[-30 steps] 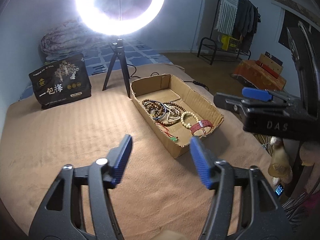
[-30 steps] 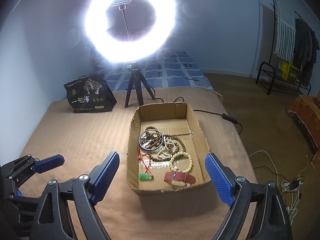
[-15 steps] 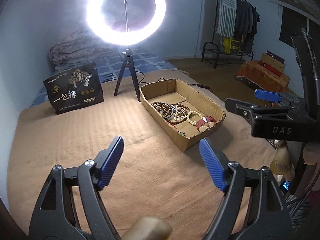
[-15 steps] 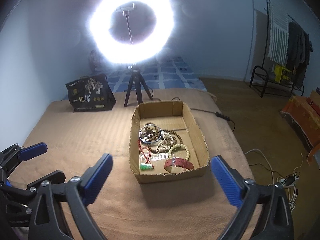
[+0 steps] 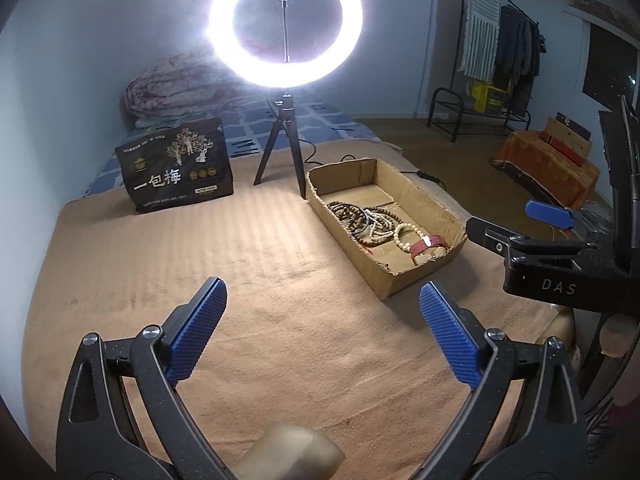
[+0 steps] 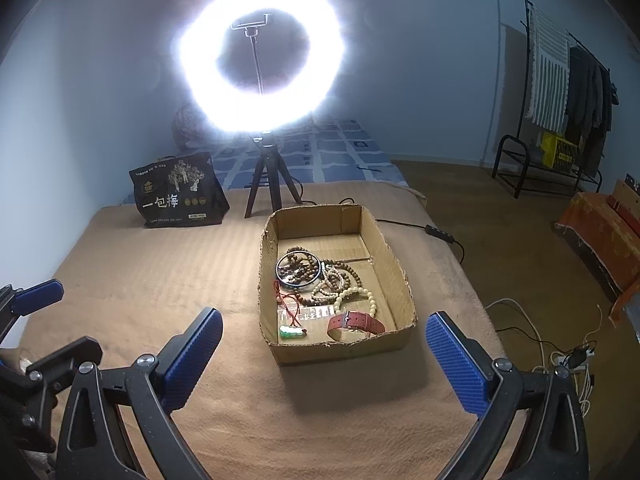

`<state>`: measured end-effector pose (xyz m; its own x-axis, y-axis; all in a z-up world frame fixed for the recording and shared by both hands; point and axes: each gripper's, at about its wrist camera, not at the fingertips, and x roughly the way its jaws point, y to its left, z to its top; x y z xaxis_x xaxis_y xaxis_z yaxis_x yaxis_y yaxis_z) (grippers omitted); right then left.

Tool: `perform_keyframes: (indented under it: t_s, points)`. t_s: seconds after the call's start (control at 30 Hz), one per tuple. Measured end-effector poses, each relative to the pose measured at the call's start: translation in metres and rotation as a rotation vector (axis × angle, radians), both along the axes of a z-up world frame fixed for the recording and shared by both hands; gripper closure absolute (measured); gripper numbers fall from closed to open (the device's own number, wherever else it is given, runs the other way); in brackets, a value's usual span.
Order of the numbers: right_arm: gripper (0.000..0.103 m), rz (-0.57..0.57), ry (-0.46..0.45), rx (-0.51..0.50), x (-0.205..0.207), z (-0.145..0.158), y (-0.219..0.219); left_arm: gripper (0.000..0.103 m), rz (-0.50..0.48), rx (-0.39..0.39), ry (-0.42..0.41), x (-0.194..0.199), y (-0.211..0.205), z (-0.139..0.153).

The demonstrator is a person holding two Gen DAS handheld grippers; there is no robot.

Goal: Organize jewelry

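From the left wrist view we see the left hand-held gripper (image 5: 322, 312) with its blue pads spread wide; its jaws have just been opening, and only the tan blanket (image 5: 240, 280) lies between them. Ahead and to the right sits the cardboard box (image 5: 424, 200) on that blanket, holding the jewelry: brown bead strands (image 5: 348, 213), a cream bead bracelet (image 5: 408, 234) and a red watch strap (image 5: 430, 244). The right hand-held gripper (image 5: 548, 216) enters from the right edge (only one blue pad shows here). Behind the box stand a ring light (image 5: 286, 24) on its tripod and a black bag (image 5: 176, 166).

From the right wrist view, the right hand-held gripper (image 6: 324, 352) also stands wide, nothing between its pads, and the cardboard box (image 6: 400, 276) lies just beyond them. Inside we make out a dark bangle (image 6: 298, 271) over the brown beads, the cream bracelet (image 6: 360, 296), a green pendant (image 6: 292, 333) on red cord, and the red strap (image 6: 354, 322) near the front wall. One blue pad of the left hand-held gripper (image 6: 38, 296) shows at the left edge.
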<state>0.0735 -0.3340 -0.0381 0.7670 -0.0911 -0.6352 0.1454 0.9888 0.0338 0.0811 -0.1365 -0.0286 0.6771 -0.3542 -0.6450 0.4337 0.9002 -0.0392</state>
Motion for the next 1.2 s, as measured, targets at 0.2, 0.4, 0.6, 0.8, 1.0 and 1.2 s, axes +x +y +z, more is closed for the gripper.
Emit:
perform_keyframes:
  t_s: [0.2, 0.4, 0.6, 0.8, 1.0, 1.2]
  points:
    - [0.000, 0.009, 0.011, 0.000, 0.0009, -0.0029, 0.0022, 0.001, 0.004, 0.037, 0.002, -0.0002, -0.0007, -0.0052]
    - [0.000, 0.016, 0.012, -0.003, 0.0009, -0.0028, 0.0051, 0.001, 0.016, 0.044, -0.005, 0.0008, 0.0014, -0.0065]
    - [0.000, 0.021, 0.019, -0.002, 0.0016, -0.0040, 0.0068, 0.001, 0.021, 0.036, -0.008, 0.0013, 0.0025, -0.0051]
    - [0.000, 0.024, 0.023, -0.004, 0.0017, -0.0040, 0.0059, 0.001, 0.018, 0.038, -0.011, 0.0014, 0.0020, -0.0042]
    - [0.000, 0.028, 0.027, -0.004, 0.0017, -0.0059, 0.0069, 0.001, 0.019, 0.037, -0.011, 0.0009, 0.0014, -0.0039]
    - [0.000, 0.027, 0.027, -0.003, 0.0015, -0.0065, 0.0069, 0.001, 0.020, 0.039, -0.013, 0.0006, 0.0012, -0.0037]
